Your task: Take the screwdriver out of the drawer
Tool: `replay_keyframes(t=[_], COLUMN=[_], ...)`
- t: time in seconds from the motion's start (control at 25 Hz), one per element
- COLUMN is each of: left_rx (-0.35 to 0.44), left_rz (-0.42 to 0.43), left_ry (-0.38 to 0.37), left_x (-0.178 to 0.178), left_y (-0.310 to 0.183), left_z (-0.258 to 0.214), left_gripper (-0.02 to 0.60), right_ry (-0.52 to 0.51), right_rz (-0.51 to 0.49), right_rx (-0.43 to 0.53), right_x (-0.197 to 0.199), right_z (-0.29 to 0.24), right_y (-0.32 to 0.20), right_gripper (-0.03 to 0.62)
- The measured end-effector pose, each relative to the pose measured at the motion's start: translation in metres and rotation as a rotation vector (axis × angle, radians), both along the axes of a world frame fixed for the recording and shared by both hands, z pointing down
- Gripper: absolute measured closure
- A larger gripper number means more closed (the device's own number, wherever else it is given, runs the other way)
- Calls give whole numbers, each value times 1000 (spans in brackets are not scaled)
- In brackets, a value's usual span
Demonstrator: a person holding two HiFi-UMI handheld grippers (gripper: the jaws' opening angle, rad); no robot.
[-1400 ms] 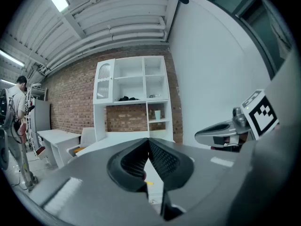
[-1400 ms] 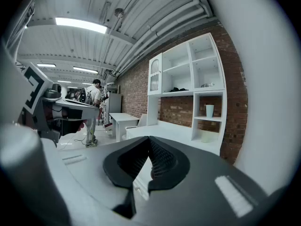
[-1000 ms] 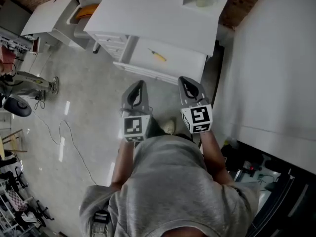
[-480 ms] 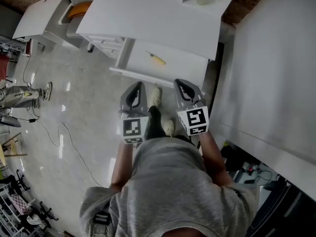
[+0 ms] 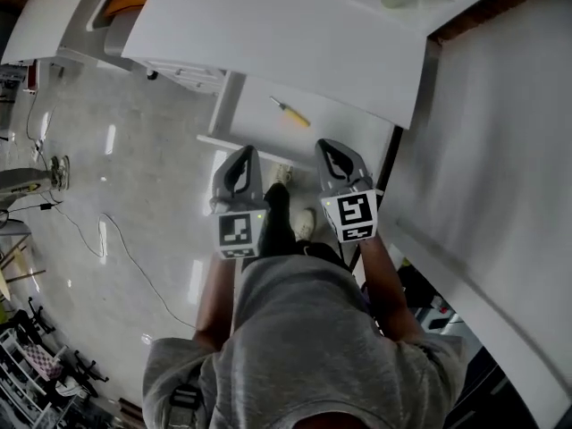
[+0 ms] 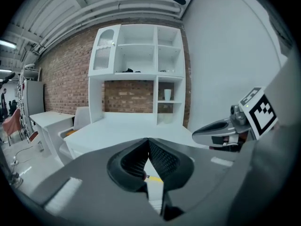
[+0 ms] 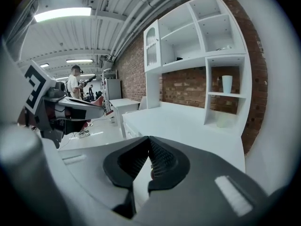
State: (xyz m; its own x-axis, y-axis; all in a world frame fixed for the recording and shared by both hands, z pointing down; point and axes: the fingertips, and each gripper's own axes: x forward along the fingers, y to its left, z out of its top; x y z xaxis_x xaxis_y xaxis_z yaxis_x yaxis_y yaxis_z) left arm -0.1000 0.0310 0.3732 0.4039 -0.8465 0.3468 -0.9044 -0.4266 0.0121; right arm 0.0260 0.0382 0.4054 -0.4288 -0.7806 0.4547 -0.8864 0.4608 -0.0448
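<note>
Screwdriver (image 5: 290, 113) not yet touched: left tongs (image 5: 247, 153) closed, tips meeting, nothing between; right tongs (image 5: 329, 145) likewise pinched shut & empty; the pair side by side, near each other, just short of the front edge of the open drawer (image 5: 255, 105). Yellow-handled tool lies flat & slantwise on the drawer floor, alone, apart from both tongs; left gripper view catches a sliver of it (image 6: 154, 177) through the slot below the closed tips (image 6: 148, 143); right gripper view shows its shut tips (image 7: 149, 141) aimed over the desk top (image 7: 178, 121) instead.

Risks, as judged from here:
- neither pair is open; going in shut would only shove the tool, prob. sliding it back under the desk top (image 5: 286, 25), which overhangs the drawer's rear;
- tool is thin & flat on a smooth floor; a shallow or off-centre pinch may skate off it or spin it;
- drawer front sits right ahead of the tips; a low approach could knock it & push the drawer in;
- tongs ride close together; reaching w/ both risks a clash; one should do the job;
- white panel (image 5: 500, 150) crowds the right side, so little room for a swing there.
</note>
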Motion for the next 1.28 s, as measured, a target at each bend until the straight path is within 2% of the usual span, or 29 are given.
replay_keyframes(t=[0.52,0.84,1.08,1.16,1.28], left_rx=[-163,-239,-279,-285,-296], left_rz=[26,41,45,43,34], left_ry=[15,18,7,6,6], left_x=[-11,-12,-14,-13,-15], left_y=[-81,-110,-122,-125,-130], left_z=[101,154,175,181,188], left_gripper=[569,569,569,569,569], right_ry=[37,95,157,175,208], right_rz=[0,-55,-97,-126,-169], right_rx=[-176,-263,-329,-360,-414], right_x=[-13,-26,-29,-30,-32], right_z=[100,161,198,213,236], right_y=[-85,-108,-125,-127,-127], right_gripper=[591,591,588,544,517])
